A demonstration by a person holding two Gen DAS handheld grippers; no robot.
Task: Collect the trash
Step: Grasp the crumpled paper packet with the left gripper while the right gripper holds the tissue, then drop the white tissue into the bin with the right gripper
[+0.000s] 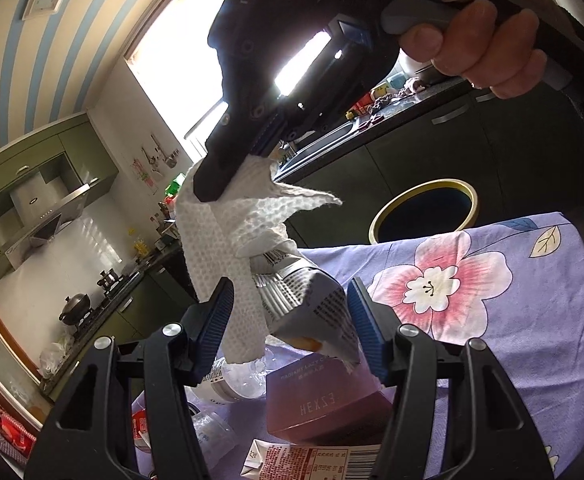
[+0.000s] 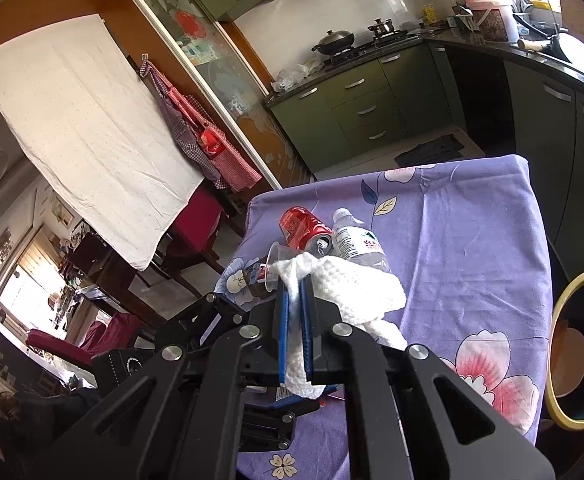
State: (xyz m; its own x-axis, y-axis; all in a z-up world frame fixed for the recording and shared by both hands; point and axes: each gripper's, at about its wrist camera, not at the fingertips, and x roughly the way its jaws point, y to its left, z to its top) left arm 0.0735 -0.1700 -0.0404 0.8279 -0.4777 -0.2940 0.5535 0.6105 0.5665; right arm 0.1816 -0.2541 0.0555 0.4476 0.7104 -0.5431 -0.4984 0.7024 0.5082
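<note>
My right gripper (image 2: 295,288) is shut on a white paper towel (image 2: 352,292) and holds it above the purple flowered tablecloth (image 2: 472,248). In the left wrist view the same gripper (image 1: 227,184) hangs from above with the towel (image 1: 219,248) draped down. My left gripper (image 1: 289,312) is open, its jaws either side of the towel's tail and a silver snack bag (image 1: 312,304). A red can (image 2: 304,226), a water bottle (image 2: 358,242) and a clear plastic cup (image 2: 271,268) lie on the cloth. A round bin with a yellow rim (image 1: 424,210) stands beyond the table edge, also in the right wrist view (image 2: 576,348).
A maroon box (image 1: 324,404), a printed carton (image 1: 316,460) and the bottle (image 1: 231,376) lie under my left gripper. Dark kitchen cabinets (image 1: 432,148) and a counter run behind the bin. A stove with a wok (image 2: 334,40) is at the far wall.
</note>
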